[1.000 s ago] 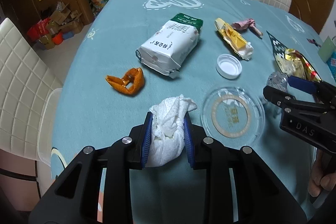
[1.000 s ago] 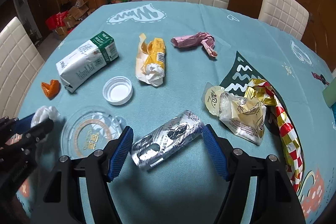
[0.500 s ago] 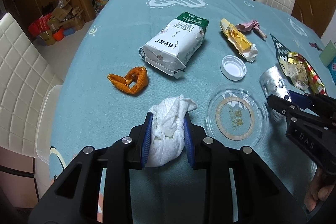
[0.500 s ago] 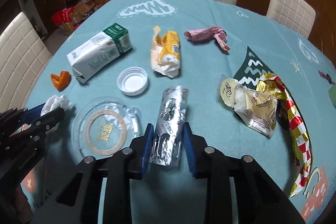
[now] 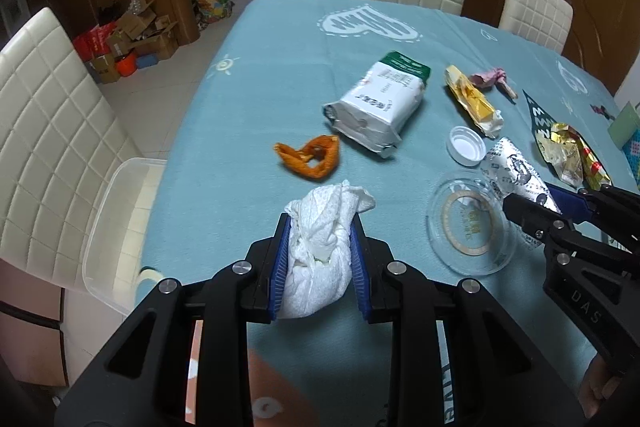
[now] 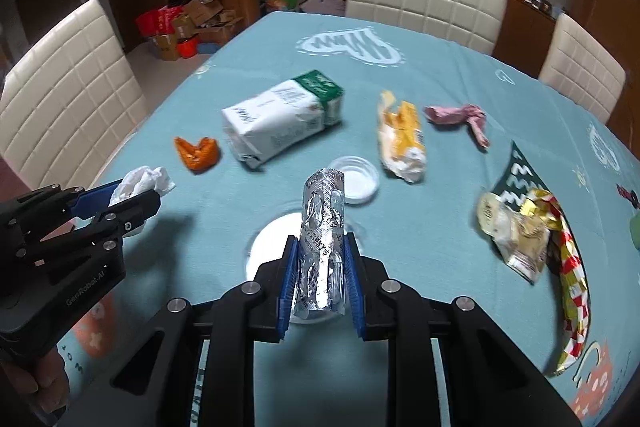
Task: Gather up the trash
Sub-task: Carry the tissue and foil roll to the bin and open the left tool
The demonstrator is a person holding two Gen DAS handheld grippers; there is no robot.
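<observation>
My left gripper (image 5: pixel 320 259) is shut on a crumpled white tissue (image 5: pixel 320 227), held just above the teal tablecloth (image 5: pixel 248 107). My right gripper (image 6: pixel 322 267) has a silver foil blister pack (image 6: pixel 324 211) between its blue pads; the jaws are still closing and press on it. The pack points away from me, raised over a clear plastic lid (image 6: pixel 272 231). In the right wrist view the left gripper (image 6: pixel 120 199) with its tissue (image 6: pixel 140 179) is at the left. The left wrist view has the right gripper (image 5: pixel 536 203) at the right edge.
On the cloth lie an orange peel (image 5: pixel 310 157), a white and green carton (image 5: pixel 378 105), a yellow wrapper (image 5: pixel 472 103), a pink wrapper (image 5: pixel 490 79), a white cap (image 5: pixel 466 145) and gold and red wrappers (image 6: pixel 532 227). A clear plastic bin (image 5: pixel 116 227) sits at the table's left edge. Cream chairs surround the table.
The right gripper's jaws came together on the foil pack, which turned lengthwise and rose off the cloth. Both grippers moved up and back a little; the tissue stayed gripped.
</observation>
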